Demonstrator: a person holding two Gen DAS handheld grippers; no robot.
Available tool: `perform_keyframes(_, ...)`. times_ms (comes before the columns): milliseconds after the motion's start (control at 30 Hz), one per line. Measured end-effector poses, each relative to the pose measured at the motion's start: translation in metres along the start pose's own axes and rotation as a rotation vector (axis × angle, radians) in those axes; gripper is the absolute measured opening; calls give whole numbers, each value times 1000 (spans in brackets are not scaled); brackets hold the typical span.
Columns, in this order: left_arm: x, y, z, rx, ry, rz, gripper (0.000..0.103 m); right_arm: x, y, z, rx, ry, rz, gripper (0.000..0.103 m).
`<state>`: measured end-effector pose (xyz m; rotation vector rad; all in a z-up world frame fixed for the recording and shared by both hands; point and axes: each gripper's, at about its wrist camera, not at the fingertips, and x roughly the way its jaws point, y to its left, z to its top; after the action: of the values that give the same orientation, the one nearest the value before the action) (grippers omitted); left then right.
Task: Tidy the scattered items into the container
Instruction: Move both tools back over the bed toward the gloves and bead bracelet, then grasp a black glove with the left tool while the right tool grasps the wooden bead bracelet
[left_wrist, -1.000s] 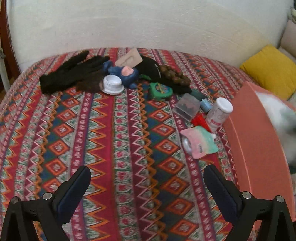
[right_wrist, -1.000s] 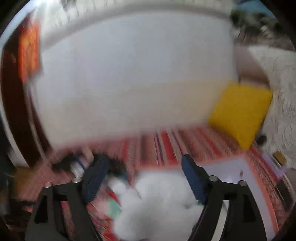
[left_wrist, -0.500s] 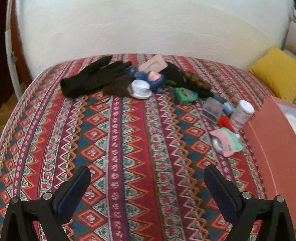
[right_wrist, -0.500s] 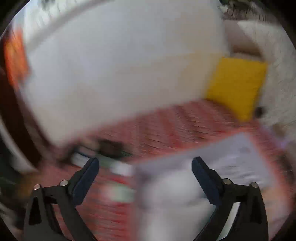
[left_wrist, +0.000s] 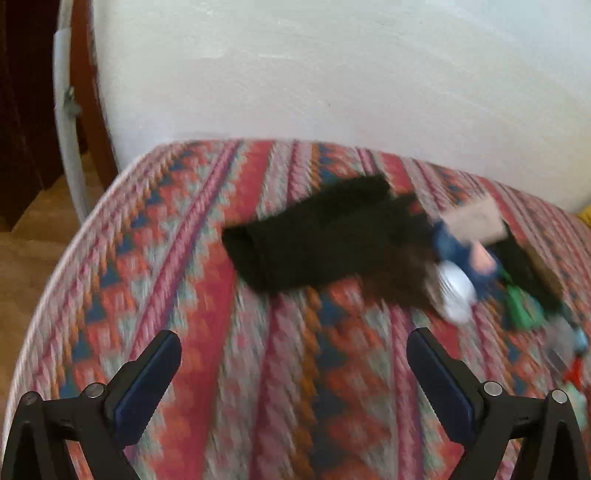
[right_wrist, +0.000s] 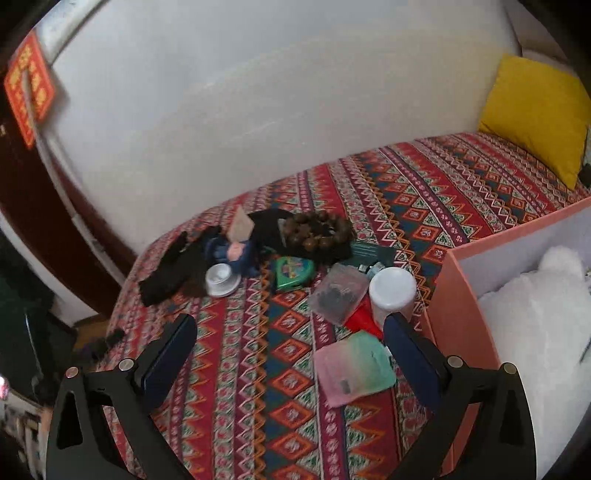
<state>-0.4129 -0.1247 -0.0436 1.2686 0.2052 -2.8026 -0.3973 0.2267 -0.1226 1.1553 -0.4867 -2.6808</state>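
Scattered items lie on the patterned bedspread: a black glove (left_wrist: 317, 240) (right_wrist: 166, 273), a white lid (right_wrist: 221, 280) (left_wrist: 456, 291), a green case (right_wrist: 293, 273), a bead bracelet (right_wrist: 317, 230), a clear bag (right_wrist: 340, 293), a white bottle (right_wrist: 392, 291) and a pink-green pouch (right_wrist: 352, 367). The salmon box (right_wrist: 448, 314) at the right holds a white plush toy (right_wrist: 539, 314). My left gripper (left_wrist: 293, 373) is open above the bedspread, short of the glove. My right gripper (right_wrist: 290, 354) is open and empty over the pouch, beside the box.
A white wall (right_wrist: 258, 110) runs behind the bed. A yellow cushion (right_wrist: 535, 110) sits at the far right. The bed's left edge (left_wrist: 62, 266) drops to a wooden floor, with a dark door frame (left_wrist: 22, 110) beyond. The left wrist view is motion-blurred.
The left gripper has swung left toward the glove; the box has left its view. The right gripper opened wider, left the plush toy in the box and now faces the scattered items.
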Motion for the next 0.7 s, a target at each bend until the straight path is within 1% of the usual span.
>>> perform_keyframes(67, 27, -3, 25, 62, 0, 2, 101, 14, -8, -3, 5, 8, -16, 102)
perform_keyframes(133, 49, -5, 38, 118, 2, 15, 101, 24, -14, -5, 12, 3, -20, 102)
perform_keyframes(167, 64, -7, 47, 162, 2, 44, 101, 30, -12, -1, 20, 1, -8, 102)
perform_keyframes(233, 93, -7, 62, 206, 12, 94, 101, 42, -14, 1, 34, 9, 33, 102)
perform_keyframes(267, 106, -5, 67, 203, 26, 89, 101, 49, -14, 0, 36, 19, 54, 102)
perform_keyframes(333, 128, -2, 74, 182, 59, 54, 101, 65, -15, -6, 30, 32, 81, 102)
perform_keyframes(400, 146, -4, 74, 175, 107, 12, 101, 63, -12, -2, 22, 49, 88, 102)
perform_keyframes(433, 159, -5, 70, 169, 158, -12, 101, 76, -12, -8, 18, 61, 94, 102)
perform_keyframes(467, 176, -5, 65, 156, 237, -35, 102, 78, -9, -6, 16, 70, 99, 102)
perform_keyframes(500, 180, -4, 61, 142, 240, -38, 103, 82, -9, -7, 14, 83, 105, 102)
perform_keyframes(533, 174, -5, 56, 149, 194, -39, 103, 91, -8, -12, 13, 95, 110, 102)
perform_keyframes(567, 173, -5, 53, 155, 210, -38, 102, 95, -6, -15, 9, 107, 112, 102)
perform_keyframes(600, 170, -5, 52, 148, 227, -36, 98, 95, -3, -17, 2, 117, 113, 102)
perform_keyframes(633, 164, -4, 49, 130, 254, -32, 94, 109, -2, -25, -9, 128, 115, 102)
perform_keyframes(667, 158, -3, 47, 125, 258, -26, 78, 105, -2, -24, -14, 132, 114, 102)
perform_keyframes(700, 152, -3, 44, 125, 260, -21, 56, 104, 3, -24, -21, 136, 113, 102)
